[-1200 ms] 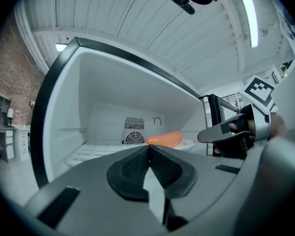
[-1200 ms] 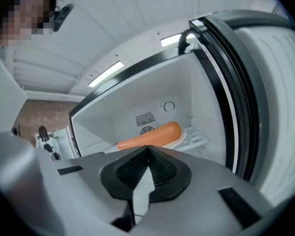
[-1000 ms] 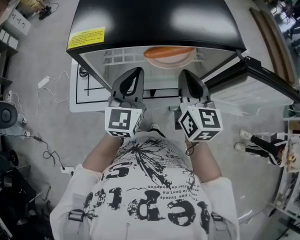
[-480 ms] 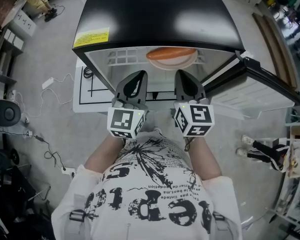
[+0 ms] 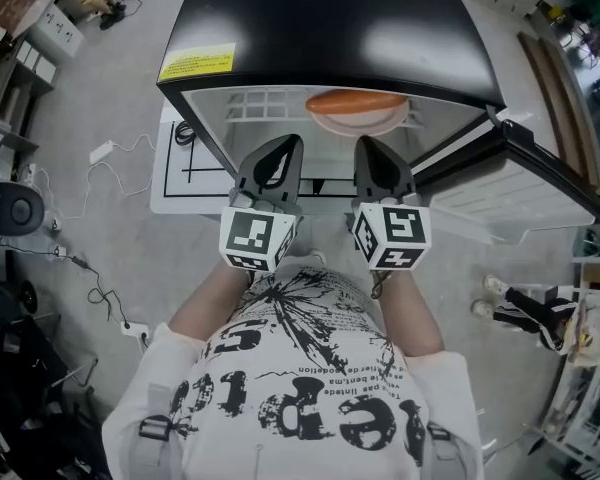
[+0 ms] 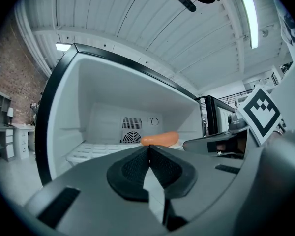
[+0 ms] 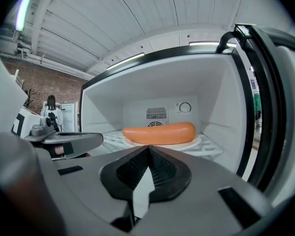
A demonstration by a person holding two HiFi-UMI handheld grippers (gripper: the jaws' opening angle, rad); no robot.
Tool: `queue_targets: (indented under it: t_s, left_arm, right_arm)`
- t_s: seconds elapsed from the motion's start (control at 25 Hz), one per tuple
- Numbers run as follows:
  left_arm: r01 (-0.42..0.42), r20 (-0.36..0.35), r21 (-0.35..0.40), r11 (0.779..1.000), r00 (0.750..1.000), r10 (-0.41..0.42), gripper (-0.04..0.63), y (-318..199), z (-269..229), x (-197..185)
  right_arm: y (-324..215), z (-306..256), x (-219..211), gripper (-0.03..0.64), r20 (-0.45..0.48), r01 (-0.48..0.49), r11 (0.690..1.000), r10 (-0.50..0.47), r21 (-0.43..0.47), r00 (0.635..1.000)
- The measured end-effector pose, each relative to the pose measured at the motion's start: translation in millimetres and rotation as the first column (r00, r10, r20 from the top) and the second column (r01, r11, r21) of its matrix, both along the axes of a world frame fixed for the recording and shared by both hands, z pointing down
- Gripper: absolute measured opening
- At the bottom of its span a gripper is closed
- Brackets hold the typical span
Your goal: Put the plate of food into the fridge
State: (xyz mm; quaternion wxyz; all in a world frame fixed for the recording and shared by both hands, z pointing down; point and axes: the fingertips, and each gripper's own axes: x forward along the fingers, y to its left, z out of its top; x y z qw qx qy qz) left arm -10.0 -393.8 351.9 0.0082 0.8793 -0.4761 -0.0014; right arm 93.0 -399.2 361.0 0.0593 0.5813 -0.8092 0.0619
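A pale plate with an orange sausage rests on the white wire shelf inside the open fridge. From the right gripper view the sausage lies across the plate, in front of the back-wall vent. The left gripper view catches the sausage beyond the jaw tips. My left gripper and right gripper hang side by side just outside the fridge opening, both shut with nothing between the jaws. Neither touches the plate.
The fridge door stands open at the right. A white board with black lines lies on the floor at the fridge's left. Cables and a power strip trail across the grey floor at left. Shoes sit at right.
Both grippers have drawn closer together and shifted slightly toward the fridge front; the view has moved a little, so the fridge sits further right. The plate stays on the shelf.
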Motion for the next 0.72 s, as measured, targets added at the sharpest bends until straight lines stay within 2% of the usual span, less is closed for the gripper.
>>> queue_targets:
  t_s: [0.72]
  left_arm:
    - [0.017, 0.002, 0.009, 1.0, 1.0, -0.017, 0.008, -4.8, -2.8, -4.6]
  right_arm:
    - [-0.6, 0.1, -2.6, 0.002, -0.006, 0.007, 1.0, -0.006, 0.029, 1.0]
